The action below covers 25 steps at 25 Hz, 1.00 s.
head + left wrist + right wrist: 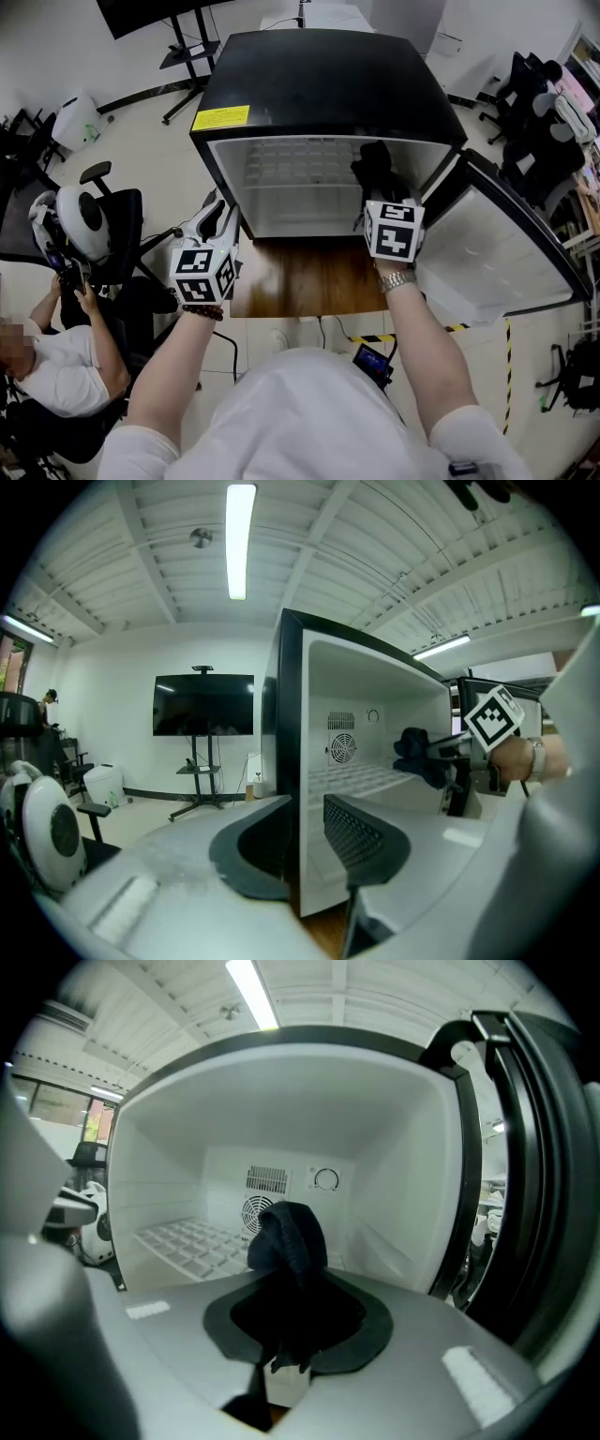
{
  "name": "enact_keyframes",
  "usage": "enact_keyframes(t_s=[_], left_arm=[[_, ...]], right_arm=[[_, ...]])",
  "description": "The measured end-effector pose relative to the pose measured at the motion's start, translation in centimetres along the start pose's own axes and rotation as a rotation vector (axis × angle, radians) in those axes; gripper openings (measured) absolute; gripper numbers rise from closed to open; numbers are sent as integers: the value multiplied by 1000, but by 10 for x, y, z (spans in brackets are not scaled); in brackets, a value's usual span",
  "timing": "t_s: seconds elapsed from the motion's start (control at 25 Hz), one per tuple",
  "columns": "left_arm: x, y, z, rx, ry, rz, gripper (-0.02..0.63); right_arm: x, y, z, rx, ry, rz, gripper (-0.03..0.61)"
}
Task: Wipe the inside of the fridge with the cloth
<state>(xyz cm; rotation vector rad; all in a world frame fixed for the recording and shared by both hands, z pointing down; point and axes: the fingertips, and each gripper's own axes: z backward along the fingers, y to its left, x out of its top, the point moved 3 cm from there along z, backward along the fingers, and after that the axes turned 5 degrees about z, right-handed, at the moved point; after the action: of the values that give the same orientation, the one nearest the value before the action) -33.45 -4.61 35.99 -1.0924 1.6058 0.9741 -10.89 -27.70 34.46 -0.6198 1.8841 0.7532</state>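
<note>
Cloth (289,1237) is sitting pinched in the right gripper (298,1321), whose jaws are closing narrowly on its lower folds while the dark bunched end is poking forward into the fridge (319,75). It is hanging in the right half of the fridge's cavity, just inside the opening, above the wire shelf (187,1241) and apart from the fridge's back wall. The door (506,234) is standing wide open at the fridge's right side.

Left gripper (300,846) is waiting at the fridge's front left corner, jaws about half apart and straddling the front edge of the fridge's left wall. A sliver of gap is showing on the inner side, so it is probably bracing rather than clamping.

Wiping looks to be the step in hand, with the cloth inside but not pressing on any surface. The next move is calling for the cloth to be pushed flat against a wall or the shelf of the fridge and swept across it, the pinch kept firm so the cloth is not slipping out.

As for writing, a yellow label (221,118) is showing on the fridge's top near its front left corner, its print too small to read. No brand is showing.
</note>
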Motion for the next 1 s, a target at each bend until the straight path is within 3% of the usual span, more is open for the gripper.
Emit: enact_keyframes(t_s=[0.2,0.36,0.56,0.76,0.88,1.0], left_arm=[[-10,-40,3,-126,3,50,109],[1,-94,-4,-375,-7,125,139],[7,-148,-5,-716,0,426,248],[-1,-168,8,-922,-1,781,340],[0,-173,24,-1052,-82,987,344],[2,-168,33,-1113,-184,1093,344]], right_arm=[[22,20,25,149,-96,27,67],[39,49,53,348,-186,80,67],[54,87,95,614,-291,145,67],[59,111,131,819,-363,207,67],[57,116,147,912,-385,229,67],[50,120,160,1002,-386,245,67]])
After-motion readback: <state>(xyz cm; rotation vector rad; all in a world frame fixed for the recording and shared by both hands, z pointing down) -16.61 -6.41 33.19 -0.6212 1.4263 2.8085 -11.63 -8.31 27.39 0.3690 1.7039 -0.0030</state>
